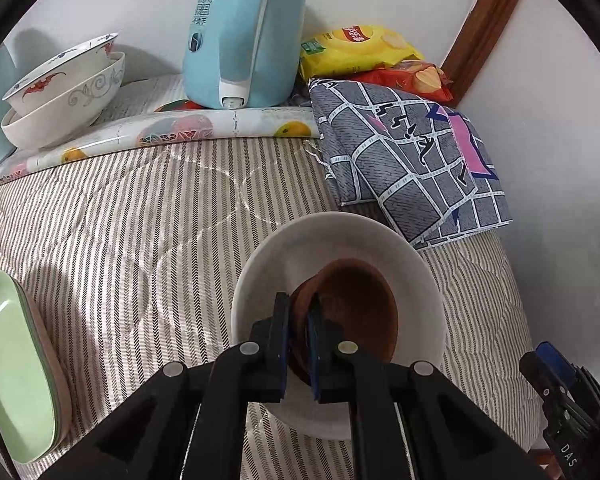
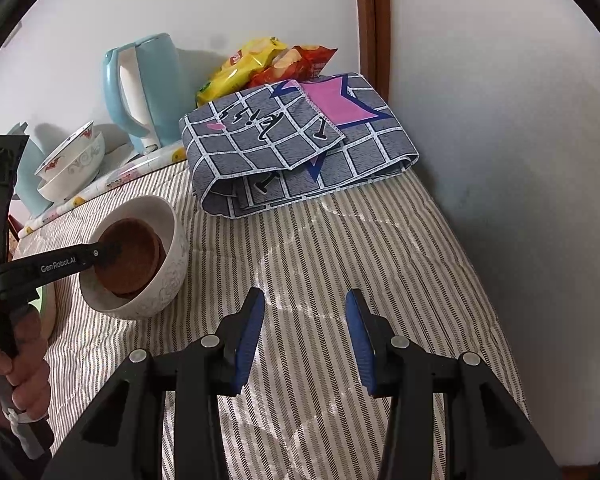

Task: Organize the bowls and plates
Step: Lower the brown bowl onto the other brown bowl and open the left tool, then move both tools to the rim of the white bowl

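Step in hand: nesting the bowls — the left claw (image 1: 298, 344) is lowering, or just seating, a brown bowl (image 1: 356, 312) inside the white bowl (image 1: 332, 240).
Left claw: pinching shut on the brown bowl's near rim, one pad inside, one outside.
Right claw (image 2: 304, 340): gaping open, holding nothing, hovering over the striped quilt (image 2: 340, 240) just right of the bowls.
Where things are: white bowl is sitting on the quilt, near the folded grey cloth (image 1: 412, 160); 2 more bowls (image 1: 60, 92) are stacked at the back left by the blue kettle (image 1: 244, 32); green plates (image 1: 16, 364) are lying at the left edge.
Next move, prob.: letting go of the rim once the brown bowl is sitting flat — then backing out w/o tipping the white one.
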